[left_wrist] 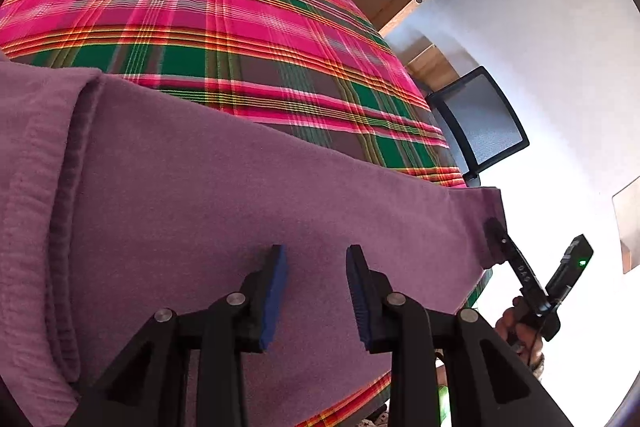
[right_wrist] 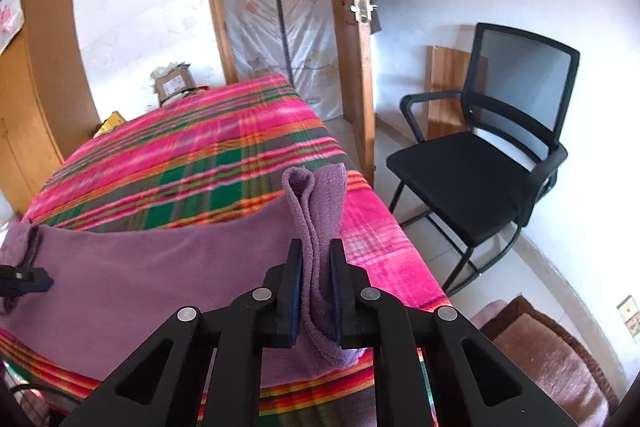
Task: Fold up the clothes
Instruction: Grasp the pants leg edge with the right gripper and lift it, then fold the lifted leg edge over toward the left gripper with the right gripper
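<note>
Across the plaid bed [right_wrist: 224, 163] lies the purple garment [left_wrist: 224, 195]. At its 3 o'clock end the right gripper [right_wrist: 315, 291] has its jaws clenched on a folded edge; the left gripper [left_wrist: 317, 295] hovers above, jaws released.

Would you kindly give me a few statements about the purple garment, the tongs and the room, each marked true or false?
1. The right tongs are shut on a bunched end of the purple garment. True.
2. The left tongs clamp the garment too. False: their jaws stand apart above the cloth, with nothing between them.
3. The garment lies on a plaid bedspread of pink and green. True.
4. A red stool stands beside the bed. False: it is a black mesh-backed chair.
5. The chair's seat bears a pile of clothes. False: nothing lies on it.
</note>
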The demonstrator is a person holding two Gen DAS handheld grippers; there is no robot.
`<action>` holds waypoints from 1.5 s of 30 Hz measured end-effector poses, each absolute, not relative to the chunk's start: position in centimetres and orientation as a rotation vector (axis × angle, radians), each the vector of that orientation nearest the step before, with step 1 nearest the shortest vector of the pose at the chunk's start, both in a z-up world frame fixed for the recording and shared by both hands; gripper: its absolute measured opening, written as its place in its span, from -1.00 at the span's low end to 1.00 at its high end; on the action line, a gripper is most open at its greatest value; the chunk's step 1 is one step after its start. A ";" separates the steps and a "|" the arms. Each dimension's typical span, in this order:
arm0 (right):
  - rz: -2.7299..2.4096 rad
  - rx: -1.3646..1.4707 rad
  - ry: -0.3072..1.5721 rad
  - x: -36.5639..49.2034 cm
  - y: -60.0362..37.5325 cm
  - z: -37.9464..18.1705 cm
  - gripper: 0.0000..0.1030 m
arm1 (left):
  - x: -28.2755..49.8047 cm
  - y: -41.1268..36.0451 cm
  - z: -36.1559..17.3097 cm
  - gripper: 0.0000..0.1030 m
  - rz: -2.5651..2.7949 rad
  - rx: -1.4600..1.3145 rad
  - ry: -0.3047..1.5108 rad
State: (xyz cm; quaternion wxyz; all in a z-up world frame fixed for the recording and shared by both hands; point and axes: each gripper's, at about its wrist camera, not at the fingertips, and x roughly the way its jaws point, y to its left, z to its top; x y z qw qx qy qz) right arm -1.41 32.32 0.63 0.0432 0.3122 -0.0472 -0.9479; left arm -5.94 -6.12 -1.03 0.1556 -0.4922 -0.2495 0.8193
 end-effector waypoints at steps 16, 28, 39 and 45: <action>-2.657 0.871 -0.116 0.0 23.7 6.5 -0.76 | -4.5 -6.8 -0.4 -0.40 2.314 -1.369 -0.716; -2.524 0.890 -0.050 0.6 16.3 6.8 -0.76 | -1.5 -8.8 1.1 -0.40 2.348 -1.275 -0.719; -2.401 0.952 -0.016 0.4 9.2 4.3 -0.76 | 0.7 -12.4 1.7 -0.40 2.412 -1.213 -0.773; -2.354 1.004 -0.014 0.0 6.5 2.6 -0.76 | 1.1 -14.3 1.1 -0.40 2.426 -1.232 -0.822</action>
